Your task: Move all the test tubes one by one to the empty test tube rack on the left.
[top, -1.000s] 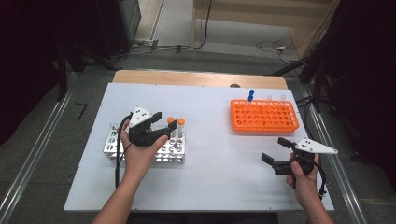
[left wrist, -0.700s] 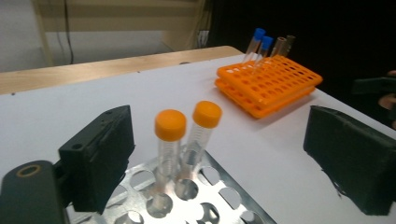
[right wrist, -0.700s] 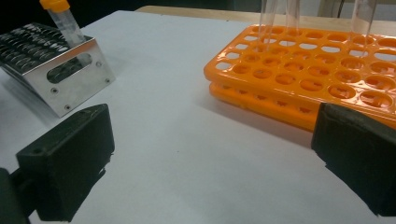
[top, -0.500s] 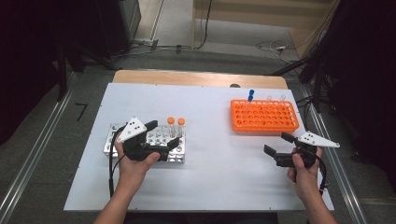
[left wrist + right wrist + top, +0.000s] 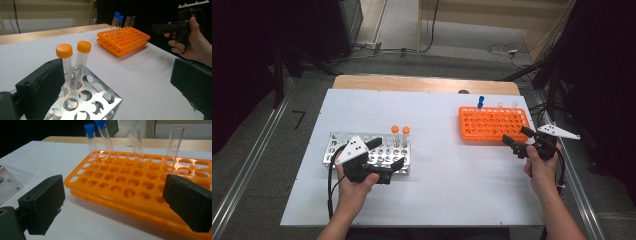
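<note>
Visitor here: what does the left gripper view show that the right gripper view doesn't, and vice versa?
Left gripper view: two orange-capped tubes in the metal rack, beside the left tool, whose jaws have just been opening with nothing held between them, and a hand holding the right tool. Right gripper view: the orange rack's empty holes up close. Both: the orange rack, its two blue-capped tubes and two uncapped tubes, the white table, and at least a corner of the metal rack.
</note>
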Demonstrator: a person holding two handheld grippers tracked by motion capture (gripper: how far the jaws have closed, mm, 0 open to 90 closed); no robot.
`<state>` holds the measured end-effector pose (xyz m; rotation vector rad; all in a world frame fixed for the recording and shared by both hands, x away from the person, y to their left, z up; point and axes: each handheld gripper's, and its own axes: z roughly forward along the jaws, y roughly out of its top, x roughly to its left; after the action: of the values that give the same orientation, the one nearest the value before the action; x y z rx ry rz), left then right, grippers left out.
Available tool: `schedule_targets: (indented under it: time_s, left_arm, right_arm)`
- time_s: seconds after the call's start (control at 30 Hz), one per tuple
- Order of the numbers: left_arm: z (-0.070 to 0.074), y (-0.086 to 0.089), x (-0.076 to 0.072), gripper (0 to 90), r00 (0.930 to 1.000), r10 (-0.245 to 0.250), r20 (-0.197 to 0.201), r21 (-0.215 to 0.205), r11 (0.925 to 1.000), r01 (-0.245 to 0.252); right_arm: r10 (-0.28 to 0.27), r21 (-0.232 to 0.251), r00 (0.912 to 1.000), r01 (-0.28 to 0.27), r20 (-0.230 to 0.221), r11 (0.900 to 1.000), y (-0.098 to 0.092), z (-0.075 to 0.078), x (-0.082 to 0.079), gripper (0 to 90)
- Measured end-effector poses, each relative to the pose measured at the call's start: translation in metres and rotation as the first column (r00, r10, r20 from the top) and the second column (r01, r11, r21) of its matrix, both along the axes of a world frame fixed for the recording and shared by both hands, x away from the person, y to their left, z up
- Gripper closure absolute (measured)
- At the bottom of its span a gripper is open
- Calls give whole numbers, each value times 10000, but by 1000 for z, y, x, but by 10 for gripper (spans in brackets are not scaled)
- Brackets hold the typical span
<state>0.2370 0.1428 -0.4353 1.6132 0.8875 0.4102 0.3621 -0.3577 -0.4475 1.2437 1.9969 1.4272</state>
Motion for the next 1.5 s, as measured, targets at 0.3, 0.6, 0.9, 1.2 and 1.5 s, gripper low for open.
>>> schedule_targets:
  time_s: [0.3,0.6,0.9,1.2,1.5]
  left_arm:
    - [-4,0,-1,0,9999,-71,-138,49,10000,71]
    - [-4,1,-1,0,9999,-19,-151,-43,10000,19]
    - [-5,1,-1,0,9998,-1,-210,8,10000,2]
    - [-5,2,-2,0,9997,47,-257,53,10000,-46]
    - [-4,3,-3,0,9997,31,-262,-42,10000,-32]
  right_arm:
    - [-1661,-76,9853,1659,-408,9861,-6,2,44,327]
    - [-2537,-657,9622,2481,-992,9665,-6,-9,79,521]
    - [-2789,-1095,9526,2664,-1217,9576,1,-16,98,575]
    - [-3167,-1588,9446,3008,-862,9404,14,-19,102,662]
    - [-3551,-1913,9342,3426,-345,9198,17,-19,99,737]
